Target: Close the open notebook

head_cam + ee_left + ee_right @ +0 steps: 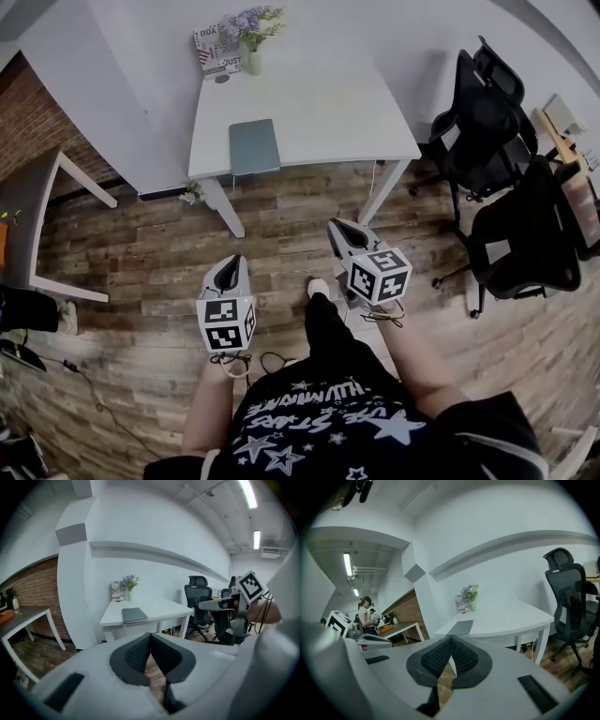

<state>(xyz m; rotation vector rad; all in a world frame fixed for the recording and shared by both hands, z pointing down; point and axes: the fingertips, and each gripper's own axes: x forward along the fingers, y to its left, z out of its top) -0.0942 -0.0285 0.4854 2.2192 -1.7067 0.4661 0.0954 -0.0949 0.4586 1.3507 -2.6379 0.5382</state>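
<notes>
We are holding the left tongs (232, 261) and right tongs (336, 226) pressed together, empty, over the plank floor (141, 246), well apart from the white worktop (328, 103) where the notebook (254, 147) is lying shut, chairs (487, 127) partly cut off.

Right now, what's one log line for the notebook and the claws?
notebook: closed, flat on white table | left claw: shut, empty | right claw: shut, empty | both away from table

Black star-print shirt (347, 422), black trousers (328, 330)

Grey-teal notebook (254, 147); white table (319, 103); brown plank floor (141, 253); red-brown brick wall (37, 122); black chairs (483, 122).
</notes>
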